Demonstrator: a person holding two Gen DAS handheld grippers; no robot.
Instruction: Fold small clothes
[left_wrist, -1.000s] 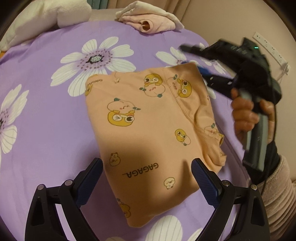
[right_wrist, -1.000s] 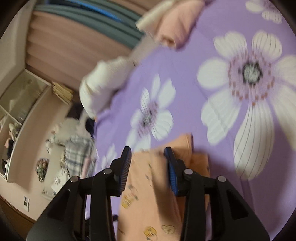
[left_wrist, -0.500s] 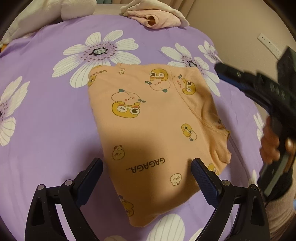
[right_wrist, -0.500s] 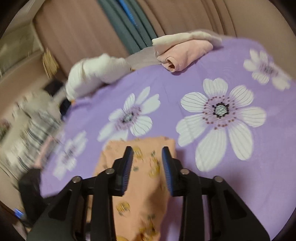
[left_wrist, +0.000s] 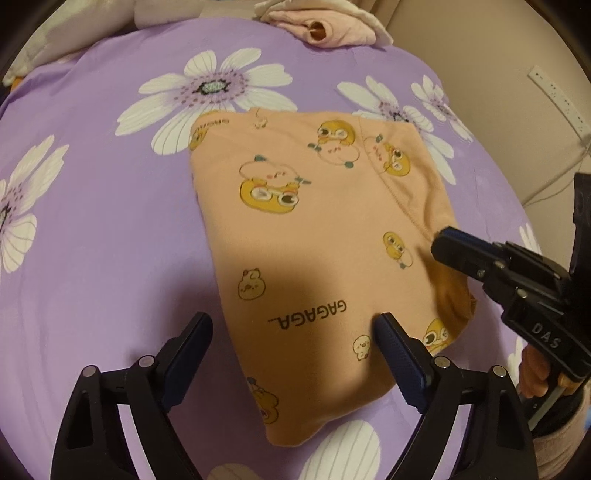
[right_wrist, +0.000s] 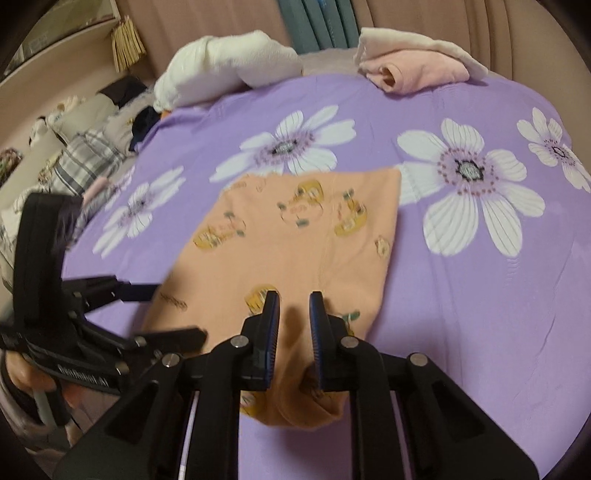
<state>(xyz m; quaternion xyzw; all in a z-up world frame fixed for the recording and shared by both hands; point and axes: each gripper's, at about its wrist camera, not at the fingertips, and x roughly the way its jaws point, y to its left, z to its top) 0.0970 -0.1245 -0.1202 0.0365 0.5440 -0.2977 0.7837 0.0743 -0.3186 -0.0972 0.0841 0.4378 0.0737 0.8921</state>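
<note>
Both tools unclenched over peach garment (left_wrist: 314, 236), left tool (left_wrist: 291, 350) wide, right tool (right_wrist: 293, 321) narrow (checked cloth (right_wrist: 86, 162) right view only)

Left gripper (left_wrist: 291, 332) is spread wide, fingers far apart and pointing forward, low over the surface. Right gripper (right_wrist: 293, 306) has its fingers close together with just a narrow gap left, and it's reaching in from the right, angled toward the left one.

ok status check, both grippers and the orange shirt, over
Left gripper open, over near edge of orange duck-print shirt. Right gripper open narrowly, over its right edge, nothing gripped. Shirt folded flat on purple floral sheet. Nothing in the way.
</note>
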